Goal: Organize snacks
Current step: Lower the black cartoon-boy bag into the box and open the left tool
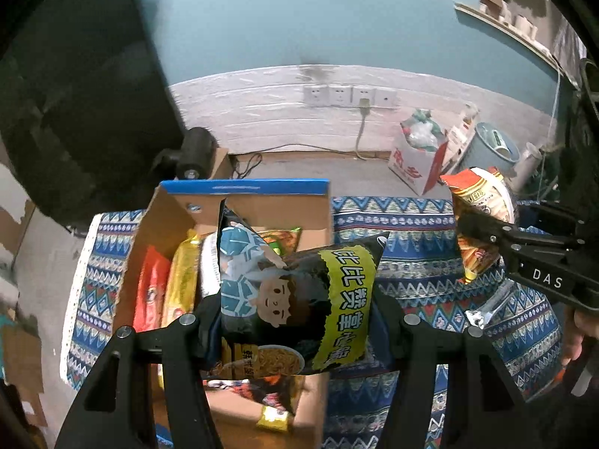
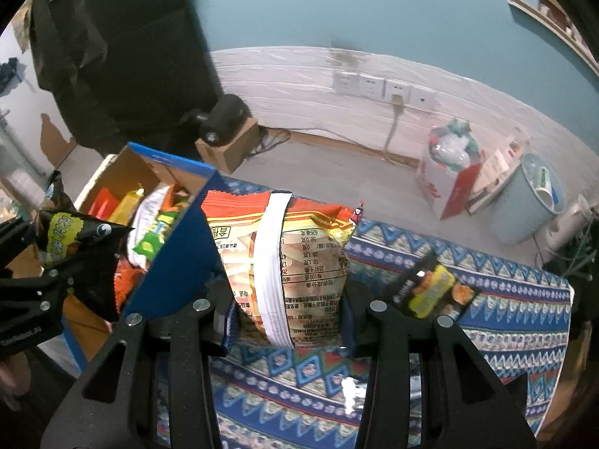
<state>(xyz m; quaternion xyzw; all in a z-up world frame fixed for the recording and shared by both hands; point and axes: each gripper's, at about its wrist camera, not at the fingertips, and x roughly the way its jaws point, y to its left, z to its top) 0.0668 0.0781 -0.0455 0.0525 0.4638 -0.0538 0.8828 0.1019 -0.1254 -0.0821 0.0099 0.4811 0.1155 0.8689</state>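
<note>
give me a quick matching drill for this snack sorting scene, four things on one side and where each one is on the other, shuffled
Things:
1. black snack bag
2. orange snack bag
3. black and yellow packet
4. red packet

Places:
A. lying on the patterned cloth
B. standing inside the cardboard box
C. clamped in the right gripper
D. clamped in the left gripper, over the box

Pairs: 1-D, 2-C, 3-A, 4-B
</note>
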